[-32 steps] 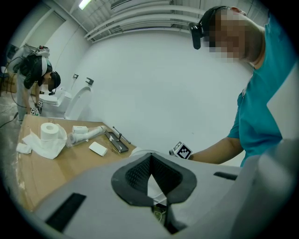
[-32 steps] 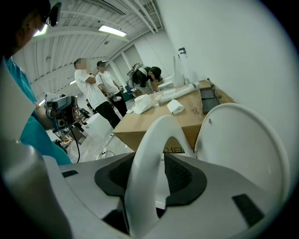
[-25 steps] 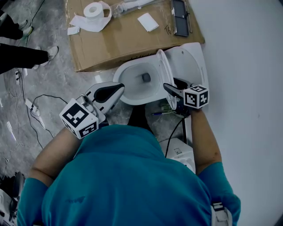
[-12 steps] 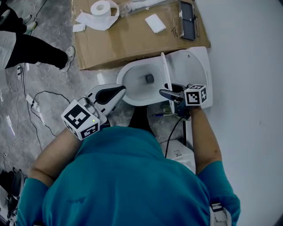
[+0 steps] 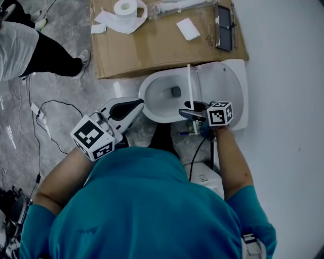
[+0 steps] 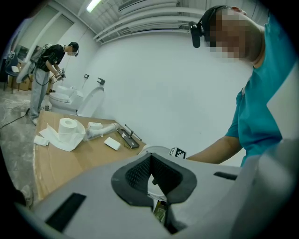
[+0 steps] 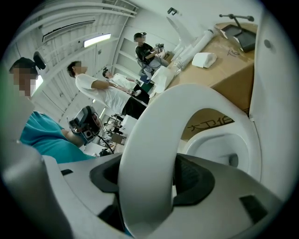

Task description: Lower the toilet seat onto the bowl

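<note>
The white toilet bowl (image 5: 161,96) stands open on the floor below the cardboard. Its lid (image 5: 225,88) leans back toward the wall. The seat ring (image 5: 191,83) stands about upright, edge-on in the head view, between lid and bowl. My right gripper (image 5: 186,112) straddles the ring's near rim. In the right gripper view the seat ring (image 7: 154,140) fills the space between the pads, and the jaws have just been opening a little around it. My left gripper (image 5: 136,104) hovers at the bowl's left side with nothing in it; its pads (image 6: 133,177) sit close together.
A cardboard sheet (image 5: 162,45) lies beyond the bowl with a toilet paper roll (image 5: 125,8), a wrapped pipe and a black clamp (image 5: 224,23). A person's legs (image 5: 35,45) stand at the upper left. Cables (image 5: 48,124) trail on the floor. A white box (image 5: 205,176) sits near my right arm.
The seat ring has swung away from the lid to roughly upright, and my right gripper has moved with it toward the bowl. The left gripper has barely shifted.
</note>
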The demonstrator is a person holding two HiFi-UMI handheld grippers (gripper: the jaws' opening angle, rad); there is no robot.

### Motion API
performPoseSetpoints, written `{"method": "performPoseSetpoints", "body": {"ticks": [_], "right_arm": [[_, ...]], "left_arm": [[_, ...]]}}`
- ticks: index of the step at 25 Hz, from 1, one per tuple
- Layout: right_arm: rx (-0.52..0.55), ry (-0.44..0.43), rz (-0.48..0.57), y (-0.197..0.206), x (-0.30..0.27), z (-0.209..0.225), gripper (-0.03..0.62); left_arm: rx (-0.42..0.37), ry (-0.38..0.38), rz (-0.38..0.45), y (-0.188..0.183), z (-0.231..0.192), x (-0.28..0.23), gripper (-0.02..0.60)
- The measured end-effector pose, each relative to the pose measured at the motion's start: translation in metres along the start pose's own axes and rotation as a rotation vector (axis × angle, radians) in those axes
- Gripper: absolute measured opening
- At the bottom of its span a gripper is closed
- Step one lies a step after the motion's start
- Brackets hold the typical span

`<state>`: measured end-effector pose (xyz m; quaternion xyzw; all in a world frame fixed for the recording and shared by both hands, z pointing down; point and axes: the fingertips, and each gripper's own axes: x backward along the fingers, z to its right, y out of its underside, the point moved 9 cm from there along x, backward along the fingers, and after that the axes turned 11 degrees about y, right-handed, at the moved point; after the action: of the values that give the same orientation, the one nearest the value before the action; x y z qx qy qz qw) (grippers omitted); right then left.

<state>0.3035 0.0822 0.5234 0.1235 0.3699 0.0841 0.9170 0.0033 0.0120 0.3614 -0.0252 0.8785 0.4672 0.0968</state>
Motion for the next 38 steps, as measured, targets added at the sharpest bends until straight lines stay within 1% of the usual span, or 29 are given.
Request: {"method": "performPoseSetpoints", "body": {"ticks": [8,14,21,28,38], "right_arm": [[0.010,0.016,-0.012,0.006,-0.034,-0.011,0.284],[0.022,0.036,-0.023,0.012,-0.060,-0.017,0.284],[0.050,0.090,-0.034,0.020,-0.093,-0.024,0.288],[0.073,0.123,-0.056,0.025,-0.121,-0.027,0.291],[0.101,0.209,-0.088,0.036,-0.162,-0.028,0.291]], "left_arm": [[0.021,-0.025,0.017,0.005,-0.010,0.018,-0.006],[0.042,-0.058,0.026,0.019,-0.016,0.034,-0.006],[0.055,-0.085,0.025,0.032,-0.025,0.051,-0.006],[0.076,-0.108,0.035,0.044,-0.036,0.066,-0.006],[0.095,-0.119,0.041,0.057,-0.052,0.080,-0.006]]}}
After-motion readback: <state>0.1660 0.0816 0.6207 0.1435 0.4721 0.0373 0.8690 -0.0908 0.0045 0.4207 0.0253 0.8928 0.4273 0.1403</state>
